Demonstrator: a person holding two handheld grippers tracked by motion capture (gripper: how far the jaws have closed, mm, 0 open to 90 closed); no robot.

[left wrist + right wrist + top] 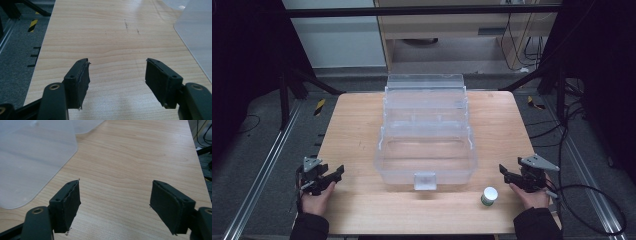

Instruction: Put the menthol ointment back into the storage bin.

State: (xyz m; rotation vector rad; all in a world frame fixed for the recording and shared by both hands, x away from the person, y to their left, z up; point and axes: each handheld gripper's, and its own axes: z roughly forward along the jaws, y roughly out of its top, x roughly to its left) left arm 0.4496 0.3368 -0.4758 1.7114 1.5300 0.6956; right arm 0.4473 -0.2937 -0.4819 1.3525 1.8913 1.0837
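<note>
Clear plastic box (426, 145) sits open mid-table (357, 130). Small white-capped jar (489, 195) stands near its front right corner, just left of the right gripper (508, 174). Left gripper (335, 175) rests at the table's left edge. Both jaws spread wide, empty.

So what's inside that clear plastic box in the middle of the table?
The clear plastic box looks empty: the wooden table shows through its front tray. The stepped rear tiers are too hazy to tell. The small white-capped bottle stands outside, near its front right corner.
</note>
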